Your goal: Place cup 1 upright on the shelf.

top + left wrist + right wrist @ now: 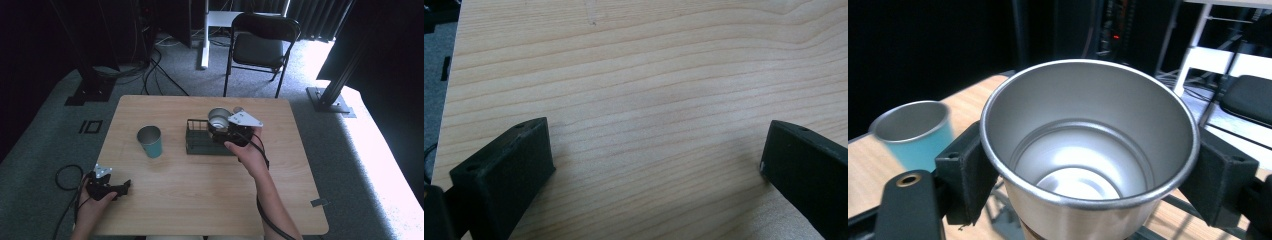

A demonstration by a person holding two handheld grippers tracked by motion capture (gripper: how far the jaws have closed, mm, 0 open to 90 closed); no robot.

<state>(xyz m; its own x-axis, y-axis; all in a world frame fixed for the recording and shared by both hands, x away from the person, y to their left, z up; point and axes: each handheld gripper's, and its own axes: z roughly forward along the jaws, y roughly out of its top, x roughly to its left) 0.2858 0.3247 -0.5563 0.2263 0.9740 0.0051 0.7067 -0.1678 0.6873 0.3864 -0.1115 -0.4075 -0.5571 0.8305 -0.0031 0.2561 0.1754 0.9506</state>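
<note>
A person at a wooden table [200,200] works two hand-held grippers. The right gripper [226,131] is pinching a steel cup [1088,165], one jaw pressed to each side of the wall just below the rim, mouth up and roughly level, prob. so it stays upright while carried. In the high view the cup [218,118] sits over the right end of a black wire basket [196,137] near the table's middle; whether its base is resting inside the basket or held just above it can't be told. Judging by the pose, the cup is either being set into the basket or lifted out of it.

A second cup, teal w/ a steel rim [150,141], stands upright on the table just left of the basket, apart from it; it also shows at left in the right gripper view [913,132].

The left gripper [107,187] rests low at the table's near-left corner, jaws spread wide w/ nothing but bare wood between them, apparently parked out of the way while the right hand does the work. A folding chair [260,45] stands beyond the far edge.
</note>
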